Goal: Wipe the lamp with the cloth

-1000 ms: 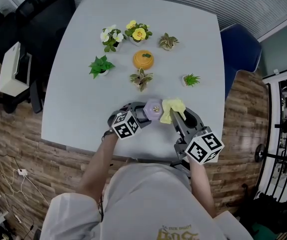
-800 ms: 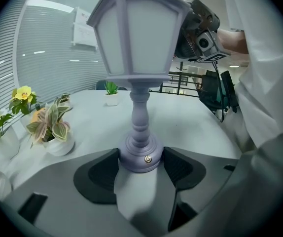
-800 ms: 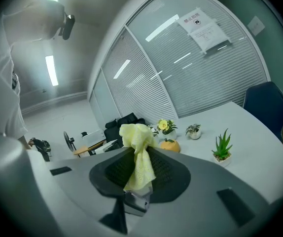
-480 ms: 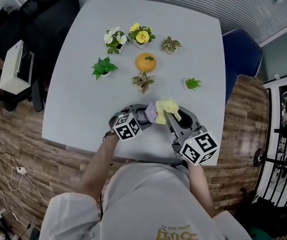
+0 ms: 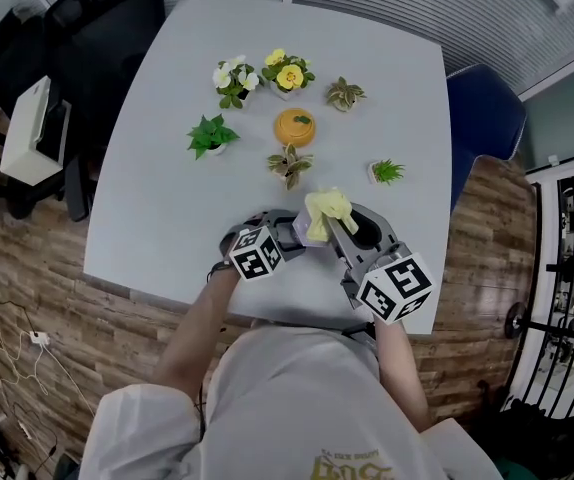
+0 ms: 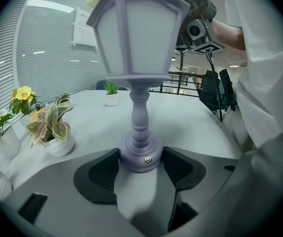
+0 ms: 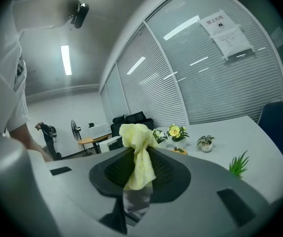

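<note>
The left gripper clamps the lamp by its base. The right gripper, just beside it, pinches the yellow cloth over the lamp's top.

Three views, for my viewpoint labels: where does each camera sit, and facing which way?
Head view: on the head, facing steeply down at the table; forearms show.
Left gripper view: on the left gripper, looking along jaws shut on the lamp; sleeve at right.
Right gripper view: on the right gripper, looking along jaws shut on the cloth; shirt at left.
Shared: head and left gripper views both show lamp and cloth.
</note>
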The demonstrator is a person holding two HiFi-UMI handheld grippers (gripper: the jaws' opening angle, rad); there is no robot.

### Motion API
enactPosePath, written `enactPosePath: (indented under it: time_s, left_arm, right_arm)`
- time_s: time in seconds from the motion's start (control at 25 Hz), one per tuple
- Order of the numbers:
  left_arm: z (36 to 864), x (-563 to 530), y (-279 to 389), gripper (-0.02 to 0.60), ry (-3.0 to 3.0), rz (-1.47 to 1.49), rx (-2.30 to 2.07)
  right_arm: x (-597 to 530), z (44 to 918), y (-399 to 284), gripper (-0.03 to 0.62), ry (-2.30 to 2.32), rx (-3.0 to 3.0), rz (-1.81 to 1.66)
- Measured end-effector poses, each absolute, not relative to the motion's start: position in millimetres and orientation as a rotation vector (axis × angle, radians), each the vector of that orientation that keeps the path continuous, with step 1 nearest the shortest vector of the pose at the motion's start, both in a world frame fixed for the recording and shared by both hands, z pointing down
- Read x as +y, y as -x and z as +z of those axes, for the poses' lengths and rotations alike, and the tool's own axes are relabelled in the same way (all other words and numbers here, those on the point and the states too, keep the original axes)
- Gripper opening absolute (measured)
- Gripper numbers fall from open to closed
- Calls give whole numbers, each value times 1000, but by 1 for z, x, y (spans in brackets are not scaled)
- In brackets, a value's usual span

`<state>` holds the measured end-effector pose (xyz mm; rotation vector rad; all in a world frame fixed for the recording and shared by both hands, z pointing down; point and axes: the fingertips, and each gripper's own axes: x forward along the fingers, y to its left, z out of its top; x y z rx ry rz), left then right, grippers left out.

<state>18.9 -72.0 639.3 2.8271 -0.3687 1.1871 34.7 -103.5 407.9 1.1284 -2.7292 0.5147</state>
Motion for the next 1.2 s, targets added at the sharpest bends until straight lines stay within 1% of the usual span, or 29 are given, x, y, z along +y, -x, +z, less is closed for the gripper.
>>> enactPosePath:
  time_s: [0.28, 0.52, 1.2]
  left_arm:
    - [638, -72, -19, 295, -2827, 1190, -369]
    - [639, -72, -19, 296, -2822, 1189, -362]
    - [638, -72, -19, 296, -2827, 1188, -366]
  right_arm:
    - [-117, 411, -31, 87, -1087, -2726, 565]
    - [-118, 433, -25, 87, -1042, -2664, 561]
    - [-123, 440, -37, 87, -1154, -2622, 514]
